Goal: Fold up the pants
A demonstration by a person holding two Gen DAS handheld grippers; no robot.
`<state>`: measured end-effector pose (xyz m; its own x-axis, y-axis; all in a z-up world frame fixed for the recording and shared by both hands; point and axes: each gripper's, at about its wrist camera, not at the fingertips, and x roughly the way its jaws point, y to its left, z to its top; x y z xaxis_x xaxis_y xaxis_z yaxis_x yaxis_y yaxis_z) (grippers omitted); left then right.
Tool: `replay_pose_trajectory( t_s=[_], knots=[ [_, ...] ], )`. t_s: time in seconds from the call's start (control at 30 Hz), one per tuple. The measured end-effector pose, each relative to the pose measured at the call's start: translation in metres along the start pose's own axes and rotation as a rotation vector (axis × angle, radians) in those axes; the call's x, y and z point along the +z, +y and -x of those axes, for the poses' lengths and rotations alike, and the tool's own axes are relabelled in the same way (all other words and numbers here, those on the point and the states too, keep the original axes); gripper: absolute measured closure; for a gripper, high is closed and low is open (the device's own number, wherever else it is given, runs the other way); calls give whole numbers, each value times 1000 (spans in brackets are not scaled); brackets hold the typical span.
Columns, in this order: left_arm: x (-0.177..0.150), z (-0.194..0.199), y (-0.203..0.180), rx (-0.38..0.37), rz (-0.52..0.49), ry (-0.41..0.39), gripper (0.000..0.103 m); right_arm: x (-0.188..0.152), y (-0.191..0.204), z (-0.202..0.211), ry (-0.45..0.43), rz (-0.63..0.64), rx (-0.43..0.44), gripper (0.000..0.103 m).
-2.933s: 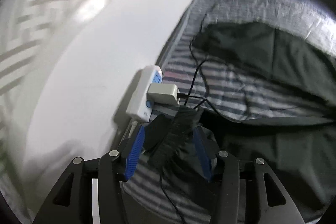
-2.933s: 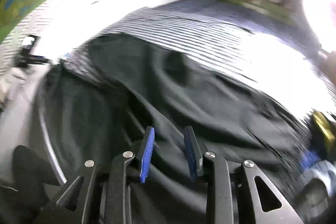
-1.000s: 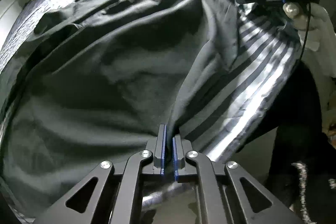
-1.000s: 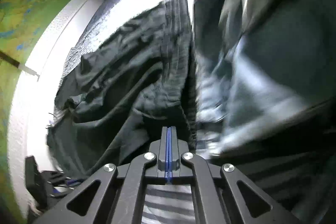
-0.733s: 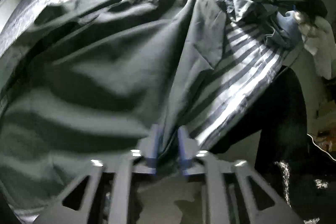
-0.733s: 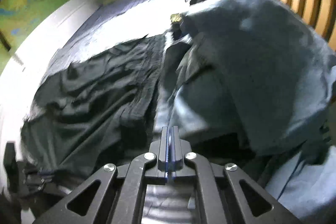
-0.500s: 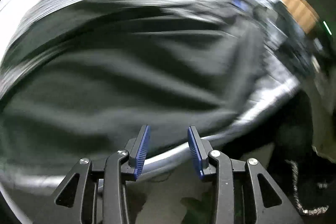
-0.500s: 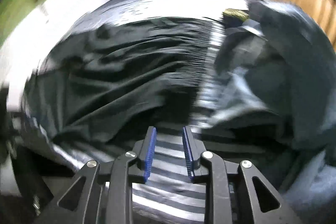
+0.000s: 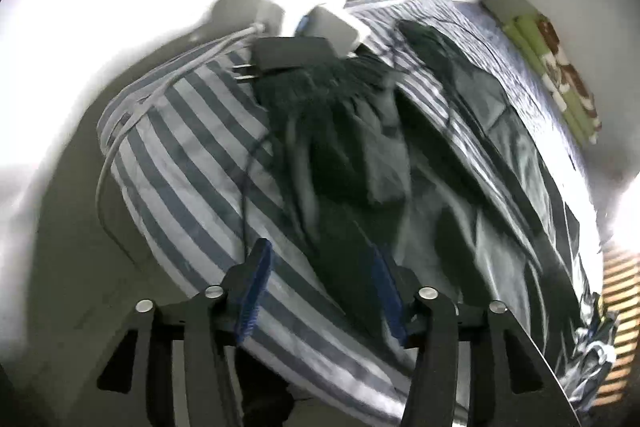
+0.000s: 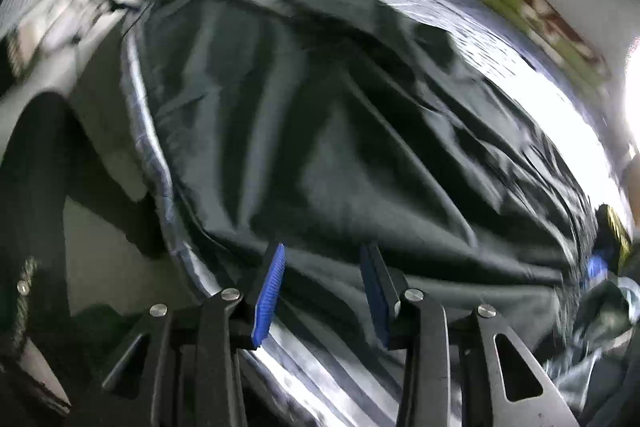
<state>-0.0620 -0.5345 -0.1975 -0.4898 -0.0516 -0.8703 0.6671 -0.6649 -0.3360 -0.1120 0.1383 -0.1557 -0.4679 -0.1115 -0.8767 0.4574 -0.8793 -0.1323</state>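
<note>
lying loose on a striped bed, dark pants between two parted grippers

lying crumpled across a bed, the dark pants (image 9: 460, 195) are showing a thin, slightly glossy cloth full of long soft folds. in the left wrist view their long axis is running from the far left, close to a black plug adapter (image 9: 288, 53), toward the near right, and a gathered, ribbed band, probably the waist, is sitting at that far end. the striped sheet (image 9: 188, 163) underneath is looking soft and puffy, with broad blue-grey and white bands rounding over the bed's corner. a white cable (image 9: 120, 131) is curving along the sheet's left edge, and a thin black cord (image 9: 245, 195) is trailing over the stripes.

the left gripper (image 9: 320, 287) is hovering with its blue ribbed pads spread wide, nothing between them, just above the near edge of the cloth.

in the right wrist view the pants (image 10: 340, 131) are covering most of the sheet (image 10: 304, 359), their creases fanning away from the camera. the right gripper (image 10: 322, 287) is also standing apart and empty, near the pants' near hem. both views are blurred.
</note>
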Motion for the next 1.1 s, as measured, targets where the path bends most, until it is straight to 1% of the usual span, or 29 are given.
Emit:
replay_pose_trajectory(
  t_s=[0.13,0.23,0.37,0.4,0.43,0.47,0.5,0.53,0.57,0.6,0.67,0.7,0.73,0.83,0.9,0.97,1.1],
  knots=[
    [16,-13,14,3,27,-14,34,14,10,-15,23,44,42,65],
    [23,-20,21,2,43,-15,33,20,16,-24,39,75,63,65],
    [25,-30,10,-3,59,-33,35,22,22,-34,66,117,65,65],
    [26,-30,7,-2,57,-40,39,21,19,-35,73,110,69,65],
    [26,-30,3,-2,51,-45,50,20,15,-34,74,94,74,65],
    [27,-30,0,3,41,-43,57,19,8,-32,72,67,82,65],
    [31,-32,-6,24,28,-38,72,16,-1,-28,67,37,90,65],
    [30,-32,-10,45,17,-36,79,15,-6,-24,60,16,90,65],
    [29,-31,-13,52,5,-39,79,13,-13,-19,54,-3,86,64],
    [28,-28,-14,42,2,-44,79,9,-20,-14,46,-18,85,64],
    [24,-22,-15,37,6,-52,75,4,-25,-7,41,-18,82,64],
    [21,-18,-12,35,17,-49,65,2,-24,-6,43,-6,74,64],
    [20,-14,-8,29,30,-49,59,-2,-21,-5,48,20,58,64],
    [13,4,1,18,55,-72,59,-6,-13,-10,54,73,46,64],
    [12,10,3,-10,56,-72,59,-8,-12,-14,61,89,57,64],
    [9,13,0,-50,44,-43,59,-8,-13,-18,62,94,61,63],
    [5,7,-14,-79,19,2,59,-6,-18,-18,56,72,57,63]
  ],
)
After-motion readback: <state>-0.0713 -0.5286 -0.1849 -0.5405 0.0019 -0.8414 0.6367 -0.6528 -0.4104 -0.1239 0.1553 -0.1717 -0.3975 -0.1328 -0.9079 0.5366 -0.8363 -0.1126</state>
